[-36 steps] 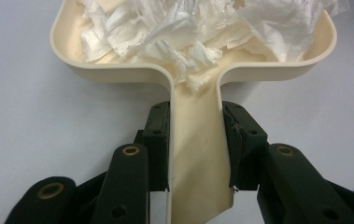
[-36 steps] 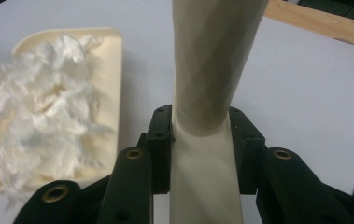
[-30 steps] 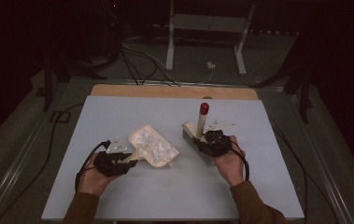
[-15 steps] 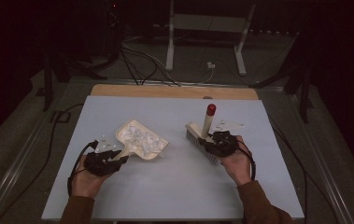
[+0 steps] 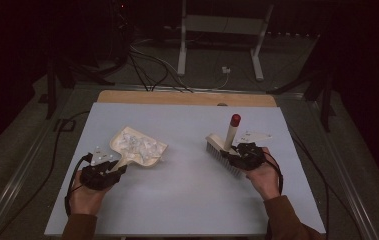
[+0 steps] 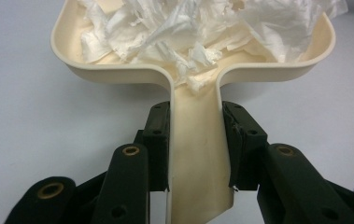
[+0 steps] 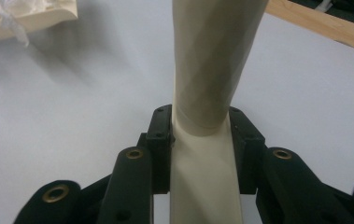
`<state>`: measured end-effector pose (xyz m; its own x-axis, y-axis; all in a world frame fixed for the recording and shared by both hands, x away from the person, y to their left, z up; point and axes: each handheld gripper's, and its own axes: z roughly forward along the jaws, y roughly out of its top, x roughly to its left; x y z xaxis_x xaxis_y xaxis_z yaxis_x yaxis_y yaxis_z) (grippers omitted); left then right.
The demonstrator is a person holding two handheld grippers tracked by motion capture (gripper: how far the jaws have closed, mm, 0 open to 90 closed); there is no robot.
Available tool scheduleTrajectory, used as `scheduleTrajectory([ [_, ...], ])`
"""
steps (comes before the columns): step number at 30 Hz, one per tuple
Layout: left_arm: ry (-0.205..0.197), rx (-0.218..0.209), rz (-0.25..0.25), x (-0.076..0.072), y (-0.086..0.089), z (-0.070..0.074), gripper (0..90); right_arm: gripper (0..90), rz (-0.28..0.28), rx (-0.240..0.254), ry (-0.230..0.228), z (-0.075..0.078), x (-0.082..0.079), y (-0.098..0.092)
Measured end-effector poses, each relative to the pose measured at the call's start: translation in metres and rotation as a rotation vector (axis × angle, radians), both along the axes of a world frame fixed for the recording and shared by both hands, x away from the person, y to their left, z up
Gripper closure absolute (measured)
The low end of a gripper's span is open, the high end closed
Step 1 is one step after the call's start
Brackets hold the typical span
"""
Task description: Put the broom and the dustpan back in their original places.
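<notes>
Dustpan and brush held apart over a pale grey table

The left gripper [image 5: 118,167] clamps the handle of a cream plastic dustpan [image 5: 138,148] heaped with crumpled white paper scraps [image 5: 136,144]. Well apart, the right gripper [image 5: 233,156] grips a cream hand brush [image 5: 223,148] whose red-tipped handle points up and whose bristles rest on the pale grey tabletop [image 5: 187,190].

A broad bare stretch of the table [image 5: 187,200] lies open between the dustpan [image 5: 139,149] at left and the brush [image 5: 223,150] at right, wide enough for a hand to pass. The far half of the table is free too. The brush handle [image 5: 231,131] stands tilted upward, blocking the way just above the right side.
</notes>
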<state>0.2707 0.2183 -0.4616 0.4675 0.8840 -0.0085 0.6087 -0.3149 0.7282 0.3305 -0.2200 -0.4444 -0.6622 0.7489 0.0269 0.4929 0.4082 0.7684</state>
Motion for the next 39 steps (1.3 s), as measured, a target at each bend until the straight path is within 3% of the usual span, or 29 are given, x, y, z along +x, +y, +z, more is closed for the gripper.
scheduleTrajectory([
  [17, -0.013, -0.009, 0.128, -0.005, 0.011, -0.005, 66.3, 67.0, 0.102, -0.047, 0.021, -0.004, -0.010, -0.040],
  [23, -0.016, -0.002, 0.161, -0.006, 0.013, -0.005, 66.3, 67.0, 0.153, -0.042, 0.026, -0.004, -0.016, -0.050],
  [33, -0.014, -0.007, 0.179, -0.005, 0.015, -0.005, 66.3, 67.0, 0.221, -0.020, 0.041, -0.005, -0.028, -0.069],
  [39, -0.014, -0.009, 0.181, -0.004, 0.014, -0.006, 66.4, 66.9, 0.247, -0.036, 0.055, -0.011, -0.029, -0.075],
])
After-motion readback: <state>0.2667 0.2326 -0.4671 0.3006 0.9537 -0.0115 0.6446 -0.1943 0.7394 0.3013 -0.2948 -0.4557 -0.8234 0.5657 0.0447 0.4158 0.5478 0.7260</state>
